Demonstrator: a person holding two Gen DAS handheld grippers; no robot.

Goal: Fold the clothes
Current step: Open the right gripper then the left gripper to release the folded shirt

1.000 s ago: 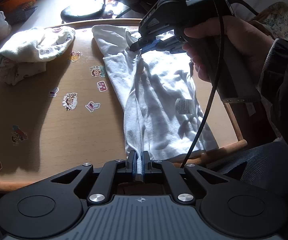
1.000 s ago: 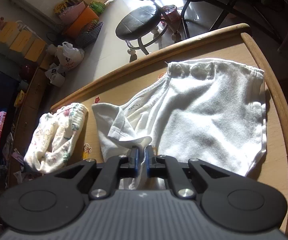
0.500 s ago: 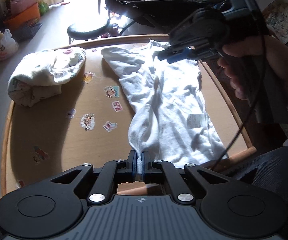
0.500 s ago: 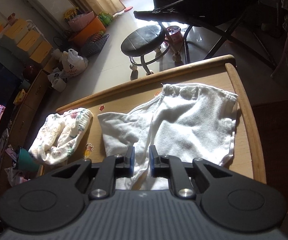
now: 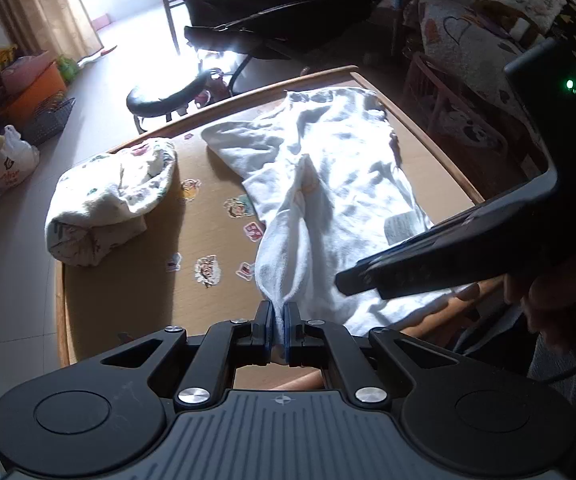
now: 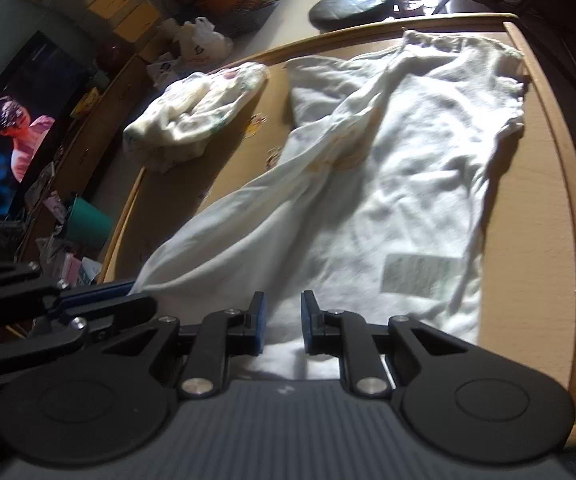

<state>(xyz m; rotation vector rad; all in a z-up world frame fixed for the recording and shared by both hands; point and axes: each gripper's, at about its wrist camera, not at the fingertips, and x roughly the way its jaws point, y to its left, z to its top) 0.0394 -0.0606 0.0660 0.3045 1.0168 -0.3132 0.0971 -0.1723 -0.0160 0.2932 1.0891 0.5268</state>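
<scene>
A white garment [image 5: 348, 184] lies spread over the right half of the wooden table [image 5: 127, 288], its care label [image 6: 416, 276] facing up. My left gripper [image 5: 279, 316] is shut on the garment's near left edge and holds it up, so a ridge of cloth runs from the jaws toward the far side. It shows at the left of the right wrist view as the left gripper [image 6: 99, 296], still pinching that edge. My right gripper [image 6: 281, 320] hovers over the garment's [image 6: 388, 184] near hem. Its jaws stand apart, and cloth shows through the gap without being pressed.
A rolled, patterned garment [image 5: 107, 208] lies on the table's left side, with cartoon stickers [image 5: 207, 270] between it and the white one. A raised wooden rim [image 6: 568, 184] edges the table. A black stool [image 5: 167, 98] and a dark chair stand beyond the far edge.
The right gripper let go of the cloth it pinched at the garment's far part, opened, and swung back to the near hem. The left gripper rose a little with the edge it holds.
</scene>
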